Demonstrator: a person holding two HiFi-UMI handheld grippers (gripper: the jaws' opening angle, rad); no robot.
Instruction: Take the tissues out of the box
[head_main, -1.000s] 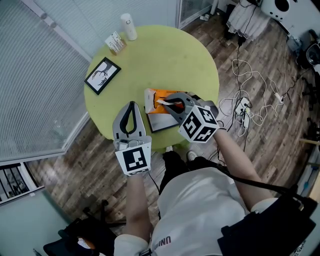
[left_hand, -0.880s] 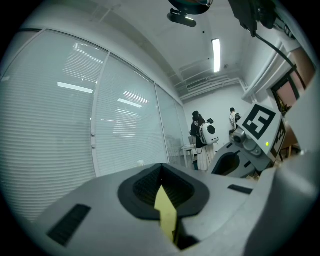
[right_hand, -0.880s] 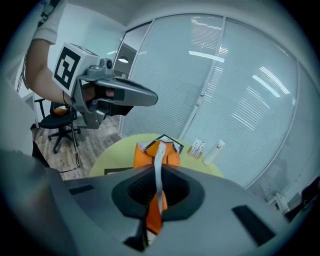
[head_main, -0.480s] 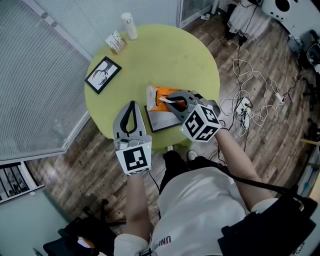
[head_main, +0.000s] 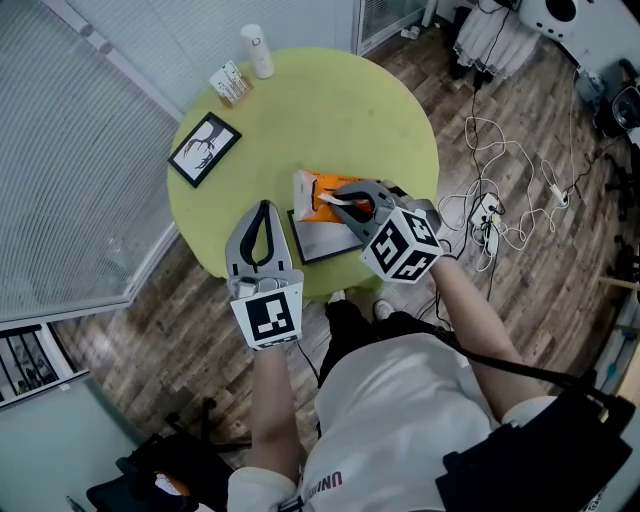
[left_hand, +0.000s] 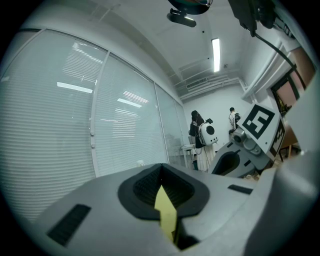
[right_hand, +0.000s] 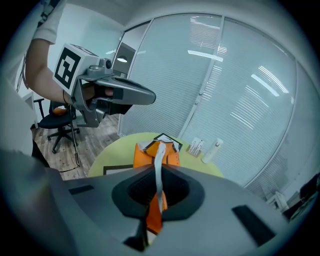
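Note:
An orange tissue box (head_main: 322, 187) lies on the round yellow-green table (head_main: 300, 110), near its front edge. My right gripper (head_main: 338, 198) hangs just over the box, shut on a white tissue (head_main: 329, 200). In the right gripper view the tissue (right_hand: 159, 162) runs as a thin strip from the box (right_hand: 145, 154) up into the closed jaws of the right gripper (right_hand: 156, 192). My left gripper (head_main: 263, 210) hovers left of the box over the table edge, shut and holding nothing. In its own view the left gripper (left_hand: 161, 172) shows only a sliver of table between the pads.
A dark-framed flat board (head_main: 322, 242) lies under and beside the box. A framed picture (head_main: 205, 150), a card holder (head_main: 231, 85) and a white bottle (head_main: 258, 52) stand at the table's far left. Loose cables (head_main: 500, 190) lie on the wooden floor at right.
My right gripper has shifted slightly right and toward me with the tissue still pinched. The left gripper has stayed put.

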